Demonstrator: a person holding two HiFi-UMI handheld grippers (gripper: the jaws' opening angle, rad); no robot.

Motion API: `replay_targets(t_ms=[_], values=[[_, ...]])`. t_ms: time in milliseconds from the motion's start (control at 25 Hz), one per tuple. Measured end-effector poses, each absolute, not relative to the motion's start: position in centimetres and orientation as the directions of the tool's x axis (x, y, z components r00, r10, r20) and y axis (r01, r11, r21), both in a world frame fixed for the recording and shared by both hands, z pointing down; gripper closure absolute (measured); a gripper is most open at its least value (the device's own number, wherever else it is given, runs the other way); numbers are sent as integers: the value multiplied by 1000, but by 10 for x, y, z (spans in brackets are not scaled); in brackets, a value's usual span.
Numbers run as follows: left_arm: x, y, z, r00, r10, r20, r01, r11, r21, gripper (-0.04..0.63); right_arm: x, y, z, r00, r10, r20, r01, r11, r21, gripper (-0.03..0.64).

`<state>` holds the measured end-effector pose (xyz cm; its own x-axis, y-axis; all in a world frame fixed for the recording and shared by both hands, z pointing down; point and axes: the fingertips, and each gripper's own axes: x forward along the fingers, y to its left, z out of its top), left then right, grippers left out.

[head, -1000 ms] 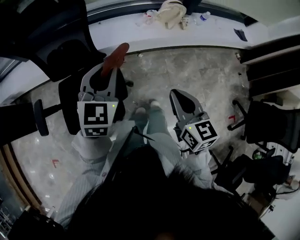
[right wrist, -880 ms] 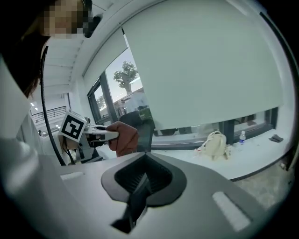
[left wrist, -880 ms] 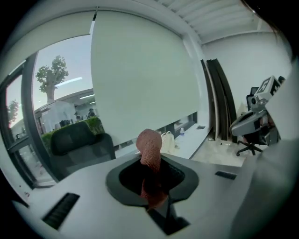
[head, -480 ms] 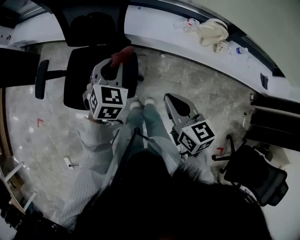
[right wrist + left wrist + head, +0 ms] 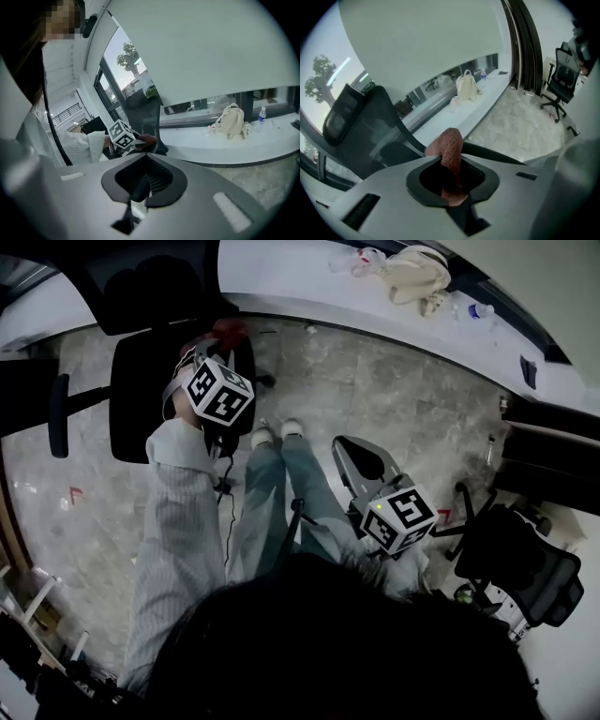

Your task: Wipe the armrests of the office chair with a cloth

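At office chair edge, left tool clamping cloth, perhaps touching, right tool clenched, well apart.

Mottled grey stone floor through the middle of the head view, small red mark at the left. Long white ledge along the top, with a cream bag and a water bottle at upper right. Spare black chair lower right. Big windows upper left in the right gripper view, tree outside, pretty dim daylight.
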<state>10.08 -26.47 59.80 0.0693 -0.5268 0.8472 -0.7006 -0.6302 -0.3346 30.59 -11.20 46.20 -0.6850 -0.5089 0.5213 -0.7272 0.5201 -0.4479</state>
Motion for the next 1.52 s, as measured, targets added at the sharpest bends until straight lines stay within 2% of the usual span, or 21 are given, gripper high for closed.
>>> replay_targets(t_ms=[120,200,400,680,840,1040,1400,1520], values=[[118,-230,626,104,-423,900,-697,-676,-237,540,314,-117,463,-685,-513,518,-729,504,-464,615],[128,-219,626,127,-394,910,-687,-697,-206,540,313,-123,459,-692,-516,505,-722,510,-468,615],[154,-169,616,208,-236,949,-650,-758,-46,540,303,-142,448,-726,-505,468,-688,553,-470,616],[174,-89,601,299,-176,938,-622,-782,52,540,269,-160,430,-812,-420,406,-581,656,-483,615],[168,-84,600,321,-179,930,-641,-764,74,540,248,-160,430,-839,-372,397,-538,676,-503,615],[145,-143,606,276,-273,922,-695,-719,-5,540,248,-155,439,-835,-346,428,-539,670,-510,615],[94,-287,615,139,-496,857,-838,-521,-165,540,287,-163,458,-765,-416,492,-641,570,-514,615],[94,-301,620,115,-479,870,-843,-510,-170,540,301,-169,461,-747,-440,498,-663,542,-516,615]])
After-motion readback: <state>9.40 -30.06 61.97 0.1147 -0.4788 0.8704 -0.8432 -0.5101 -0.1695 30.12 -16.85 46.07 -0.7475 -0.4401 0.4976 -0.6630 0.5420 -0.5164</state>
